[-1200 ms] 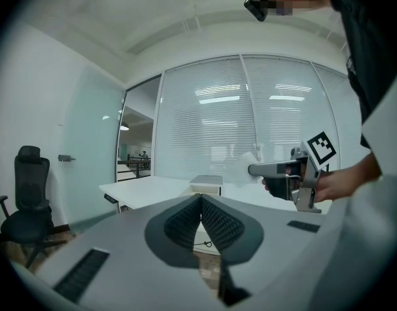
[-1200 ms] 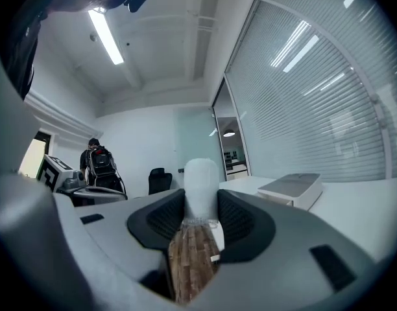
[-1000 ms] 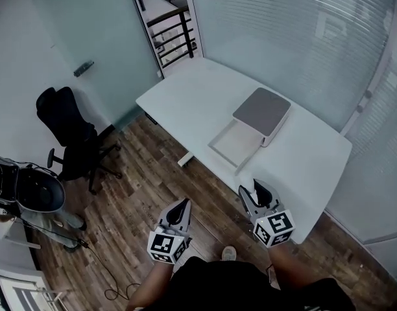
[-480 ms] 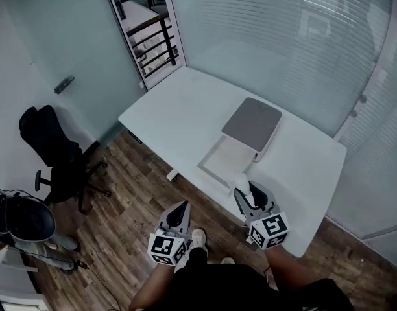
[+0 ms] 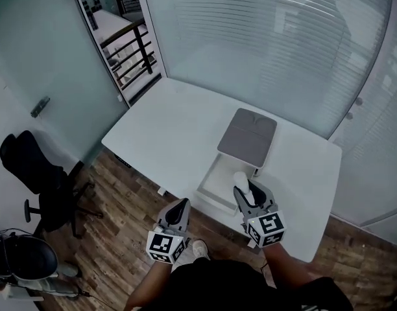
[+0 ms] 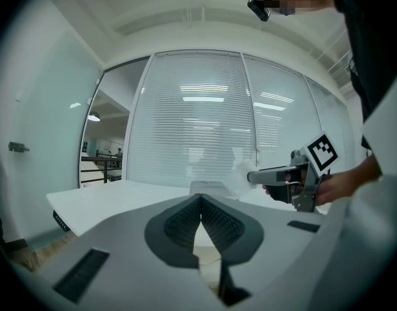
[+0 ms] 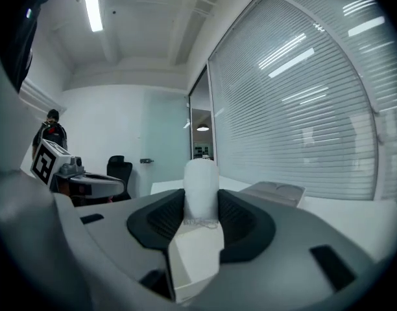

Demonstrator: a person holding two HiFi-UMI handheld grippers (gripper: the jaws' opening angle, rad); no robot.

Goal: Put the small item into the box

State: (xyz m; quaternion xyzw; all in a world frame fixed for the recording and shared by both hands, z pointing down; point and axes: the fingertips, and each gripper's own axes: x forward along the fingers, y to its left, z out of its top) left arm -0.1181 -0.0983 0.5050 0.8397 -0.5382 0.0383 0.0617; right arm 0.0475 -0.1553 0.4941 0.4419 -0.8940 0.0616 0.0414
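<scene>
White table (image 5: pixel 179 128), wood floor (image 5: pixel 114 238) — right hand-held gripper (image 5: pixel 244 190) clasps small item (image 5: pixel 240 178), left hand-held gripper (image 5: pixel 181 205) closed.

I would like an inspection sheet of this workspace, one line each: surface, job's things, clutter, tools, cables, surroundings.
surface: white table, bare apart from the box.
job's things: grey-lidded box, its white tray open toward the person; small white item.
clutter: nothing seen.
tools: right tool shut on the small white item, near the tray; left tool shut, empty, over the floor.
cables: nothing seen on the table.
surroundings: wooden floor, black office chair, glass wall with blinds.
</scene>
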